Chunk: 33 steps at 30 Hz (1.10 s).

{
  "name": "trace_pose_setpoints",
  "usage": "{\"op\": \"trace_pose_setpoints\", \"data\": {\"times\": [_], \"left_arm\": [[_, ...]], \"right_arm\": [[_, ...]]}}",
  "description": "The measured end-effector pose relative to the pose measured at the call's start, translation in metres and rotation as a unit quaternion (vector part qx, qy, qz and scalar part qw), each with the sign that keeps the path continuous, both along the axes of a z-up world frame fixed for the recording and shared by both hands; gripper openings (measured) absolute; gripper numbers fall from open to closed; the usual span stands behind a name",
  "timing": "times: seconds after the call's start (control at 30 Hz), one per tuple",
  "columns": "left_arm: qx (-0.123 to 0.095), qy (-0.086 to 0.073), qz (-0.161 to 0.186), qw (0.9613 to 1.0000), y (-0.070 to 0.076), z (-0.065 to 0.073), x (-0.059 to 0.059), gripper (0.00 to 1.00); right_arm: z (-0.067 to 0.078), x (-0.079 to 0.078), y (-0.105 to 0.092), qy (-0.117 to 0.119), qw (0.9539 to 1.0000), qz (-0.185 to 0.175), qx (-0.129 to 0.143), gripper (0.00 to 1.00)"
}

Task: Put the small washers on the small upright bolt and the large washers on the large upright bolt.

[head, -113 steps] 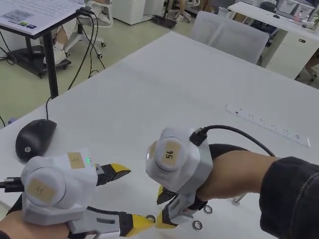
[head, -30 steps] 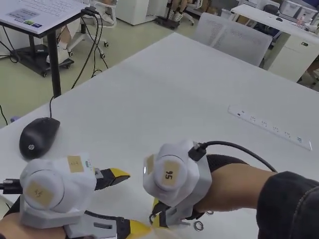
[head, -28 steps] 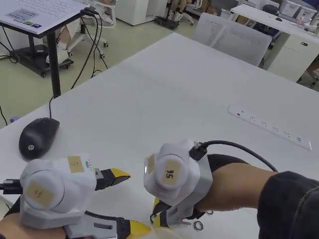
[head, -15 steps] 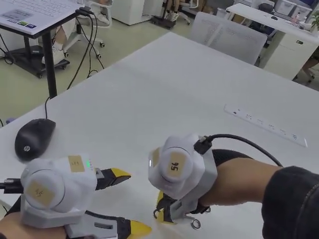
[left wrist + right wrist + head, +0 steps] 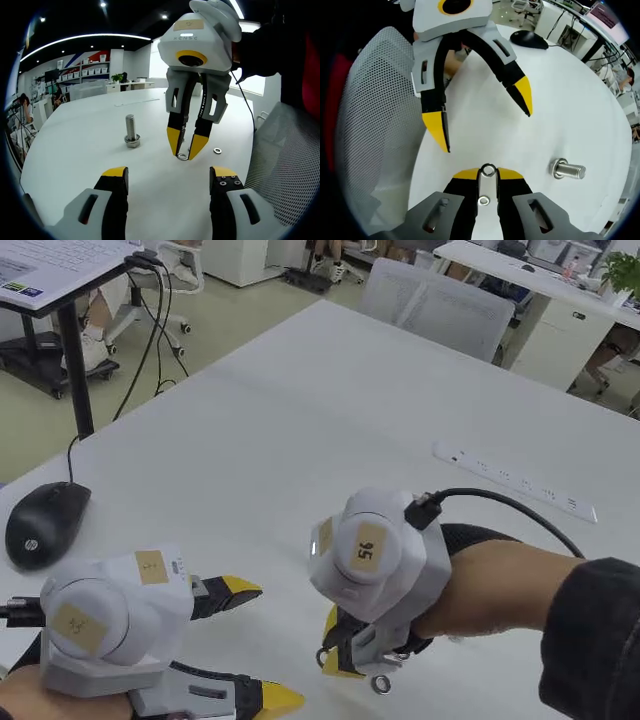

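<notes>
My right gripper (image 5: 489,174) is shut on a steel washer (image 5: 488,170), held edge-on at its yellow tips. From the left gripper view, the right gripper (image 5: 187,150) points down with that washer (image 5: 183,156) just above the white table. An upright bolt (image 5: 131,131) stands to its left, also seen as the bolt (image 5: 567,170). A loose washer (image 5: 218,150) lies flat on its other side, the same washer (image 5: 381,683) in the head view. My left gripper (image 5: 169,172) is open and holds nothing, facing the right gripper (image 5: 335,660) from the near left.
A black mouse (image 5: 45,525) lies near the table's left edge. A white power strip (image 5: 515,483) runs along the far right. A mesh chair (image 5: 435,305) stands behind the table's far end. Another mesh chair back (image 5: 285,165) is close behind the right gripper.
The right gripper has come up a little and shifted right with a washer in its tips. The left gripper has held still. The head camera has moved.
</notes>
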<state>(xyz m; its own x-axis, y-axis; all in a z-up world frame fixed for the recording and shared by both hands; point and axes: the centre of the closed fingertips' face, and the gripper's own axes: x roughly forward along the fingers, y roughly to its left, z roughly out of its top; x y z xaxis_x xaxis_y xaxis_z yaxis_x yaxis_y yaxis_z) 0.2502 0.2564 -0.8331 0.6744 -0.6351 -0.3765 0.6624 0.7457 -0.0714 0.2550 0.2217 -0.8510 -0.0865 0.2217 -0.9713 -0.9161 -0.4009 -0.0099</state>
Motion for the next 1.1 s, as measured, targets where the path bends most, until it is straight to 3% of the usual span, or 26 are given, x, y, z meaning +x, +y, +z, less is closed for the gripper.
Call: {"op": "trace_pose_setpoints", "data": {"times": [0.57, 1.1], "left_arm": [[-0.006, -0.002, -0.024, 0.9997, -0.011, 0.001, 0.005, 0.66], [-0.007, -0.001, -0.048, 0.9988, -0.025, 0.0, 0.01, 0.66]], "right_arm": [[0.028, 0.021, -0.025, -0.003, 0.9984, -0.057, 0.005, 0.13], [0.05, 0.05, -0.057, -0.028, 0.9949, -0.097, 0.002, 0.13]]}}
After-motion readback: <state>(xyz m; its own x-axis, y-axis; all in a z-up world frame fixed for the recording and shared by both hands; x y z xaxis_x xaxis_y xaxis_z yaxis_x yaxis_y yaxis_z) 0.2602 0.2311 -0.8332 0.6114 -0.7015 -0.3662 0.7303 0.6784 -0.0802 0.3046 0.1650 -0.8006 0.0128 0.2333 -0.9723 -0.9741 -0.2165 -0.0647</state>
